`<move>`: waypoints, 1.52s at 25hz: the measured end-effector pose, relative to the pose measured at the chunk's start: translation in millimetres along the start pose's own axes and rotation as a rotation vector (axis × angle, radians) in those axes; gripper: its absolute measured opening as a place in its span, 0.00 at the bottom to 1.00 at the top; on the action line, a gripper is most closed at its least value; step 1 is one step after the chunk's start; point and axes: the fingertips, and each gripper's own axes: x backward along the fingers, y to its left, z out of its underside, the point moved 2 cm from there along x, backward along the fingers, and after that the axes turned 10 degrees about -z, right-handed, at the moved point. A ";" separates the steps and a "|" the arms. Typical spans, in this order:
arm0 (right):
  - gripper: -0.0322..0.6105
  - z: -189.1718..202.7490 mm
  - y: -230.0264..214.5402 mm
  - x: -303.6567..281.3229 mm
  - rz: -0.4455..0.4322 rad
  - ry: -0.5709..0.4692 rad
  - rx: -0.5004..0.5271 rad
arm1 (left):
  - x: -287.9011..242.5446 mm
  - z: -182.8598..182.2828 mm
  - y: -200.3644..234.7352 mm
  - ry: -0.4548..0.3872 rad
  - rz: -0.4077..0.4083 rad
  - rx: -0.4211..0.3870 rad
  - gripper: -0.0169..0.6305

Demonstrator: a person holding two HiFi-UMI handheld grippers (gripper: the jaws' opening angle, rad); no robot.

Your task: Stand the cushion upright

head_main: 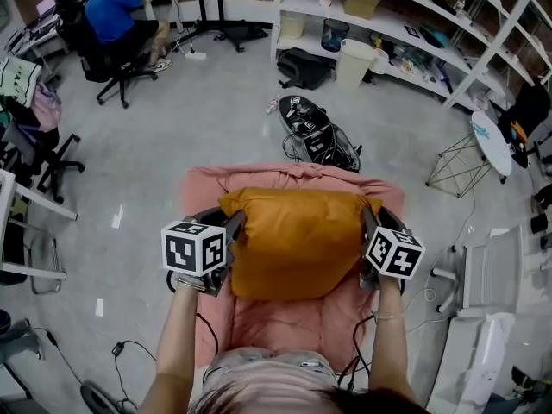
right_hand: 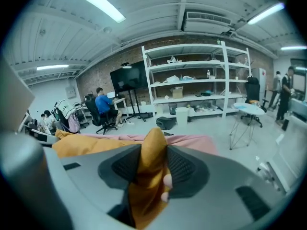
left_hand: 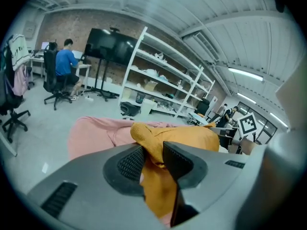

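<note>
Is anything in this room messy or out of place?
Yes, on the floor beyond the pink seat: a dark heap of gear lies there with tangled cables spilling out, and a black bag is slumped beside the shelves. The orange cushion looks undamaged.

The left gripper [head_main: 233, 224] and right gripper [head_main: 367, 224] have smooth grey bodies with black ribbed pads [left_hand: 129, 163]. Each carries a white cube [head_main: 194, 248] printed with black square markers. At six o'clock in the head view, the person wears a pale top [head_main: 267, 371].
</note>
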 end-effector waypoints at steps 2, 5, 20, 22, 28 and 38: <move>0.32 -1.3 1.1 3.4 -0.010 -0.004 0.002 | 4.4 -1.2 0.6 0.015 -0.028 -0.009 0.19; 0.38 -3.2 4.8 8.4 -0.025 -0.009 0.017 | 14.0 -6.1 4.8 0.003 -0.059 -0.014 0.20; 0.39 -5.7 12.0 47.5 -0.062 -0.082 0.023 | 65.5 -17.0 2.3 -0.136 -0.122 0.031 0.22; 0.38 -2.2 14.4 54.5 -0.073 -0.088 0.019 | 74.2 -13.3 0.4 -0.152 -0.134 0.034 0.22; 0.33 11.4 16.3 85.4 -0.102 -0.100 0.024 | 99.1 8.0 -22.7 -0.196 -0.139 0.038 0.22; 0.18 32.1 12.8 134.6 -0.153 -0.104 0.070 | 129.4 45.2 -70.7 -0.256 -0.177 0.058 0.13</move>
